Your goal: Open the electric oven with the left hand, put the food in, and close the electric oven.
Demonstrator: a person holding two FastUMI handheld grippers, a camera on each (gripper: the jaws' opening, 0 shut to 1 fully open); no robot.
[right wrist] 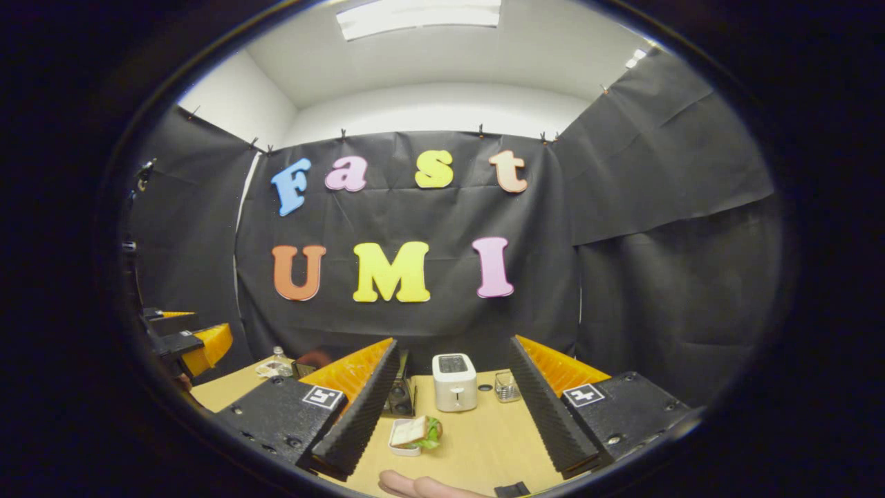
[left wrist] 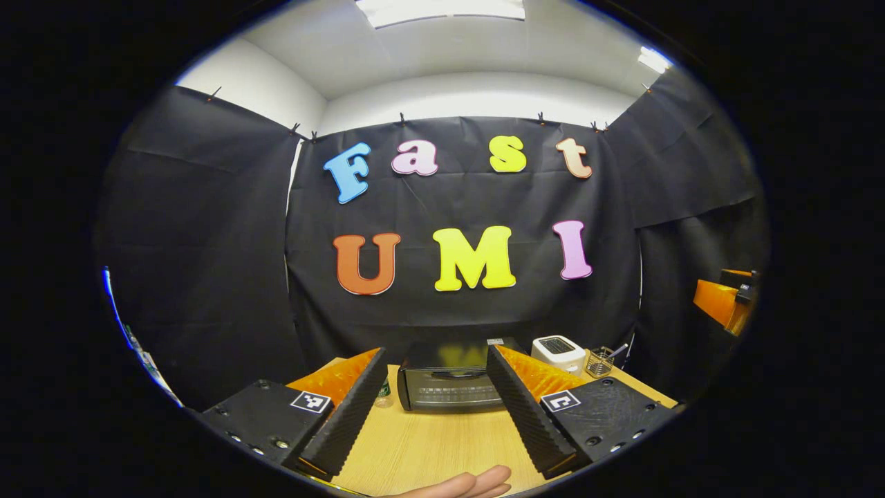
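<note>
The black electric oven (left wrist: 449, 384) stands at the back of the wooden table, door closed, straight ahead between my left gripper's fingers. My left gripper (left wrist: 437, 415) is open, raised above the table and well short of the oven. In the right gripper view the food, a sandwich with lettuce on a small white dish (right wrist: 413, 434), lies on the table just ahead of my open right gripper (right wrist: 448, 408), near its left finger. The oven's side (right wrist: 399, 395) peeks out behind that finger. The other gripper (right wrist: 187, 346) shows at the far left of this view, and the right one (left wrist: 726, 301) at the left view's far right.
A white toaster (right wrist: 454, 382) stands at the back of the table (left wrist: 429, 449), with a small wire basket (left wrist: 600, 361) to its right and a glass cup (right wrist: 507, 387) beside it. A small bottle (left wrist: 384, 394) sits left of the oven. Fingertips (left wrist: 477, 483) show at each view's bottom edge.
</note>
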